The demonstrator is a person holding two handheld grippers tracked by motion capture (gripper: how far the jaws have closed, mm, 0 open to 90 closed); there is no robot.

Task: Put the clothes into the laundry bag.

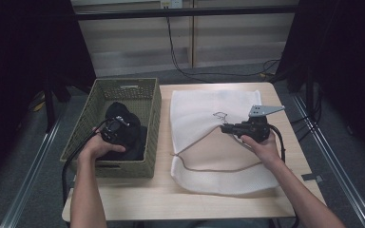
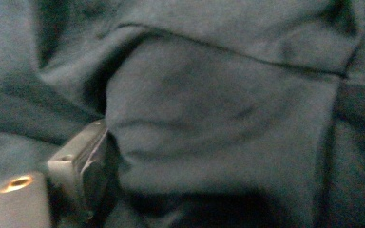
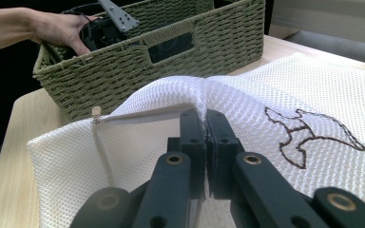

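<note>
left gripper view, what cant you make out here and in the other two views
- Left gripper jaws: one jaw shows in its own view, the other cut off by the frame, dark cloth close and blurred.
- Basket contents: the hand and near wall hide part in the high view.
- Mesh bag inside: mesh hides it in the right gripper view.

white mesh laundry bag [image 1: 209, 142]: flat on table, brown outline motif, drawstring, top layer pinched up | dark garment [image 1: 126, 130]: crumpled inside green woven basket [image 1: 83, 128], left of bag

Left gripper [image 1: 113, 130] low and forward; right gripper [image 3: 204, 124] with jaws closed.
</note>
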